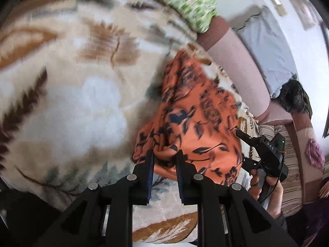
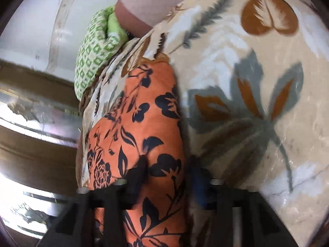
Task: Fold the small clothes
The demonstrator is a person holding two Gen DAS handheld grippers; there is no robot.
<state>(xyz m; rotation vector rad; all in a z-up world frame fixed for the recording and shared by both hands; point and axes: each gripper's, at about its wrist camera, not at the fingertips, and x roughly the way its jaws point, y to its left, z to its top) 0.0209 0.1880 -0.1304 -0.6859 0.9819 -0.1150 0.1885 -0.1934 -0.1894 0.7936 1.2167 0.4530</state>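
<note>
An orange garment with dark floral print (image 1: 195, 111) lies on a beige leaf-patterned blanket (image 1: 72, 86). My left gripper (image 1: 164, 156) is shut on the garment's near edge, with cloth bunched between the jaws. The right gripper (image 1: 242, 146) shows at the garment's right side, held by a hand; its jaws stand apart there. In the right wrist view the orange garment (image 2: 144, 123) runs between my right gripper's fingers (image 2: 166, 168), which stand apart on either side of the cloth. The view is blurred.
A green-checked cloth (image 1: 185, 2) lies at the blanket's far edge, also in the right wrist view (image 2: 92, 51). A pink sofa back (image 1: 236, 61) with a pale blue cloth (image 1: 267, 51) runs along the right. A striped cushion (image 1: 287, 164) sits nearby.
</note>
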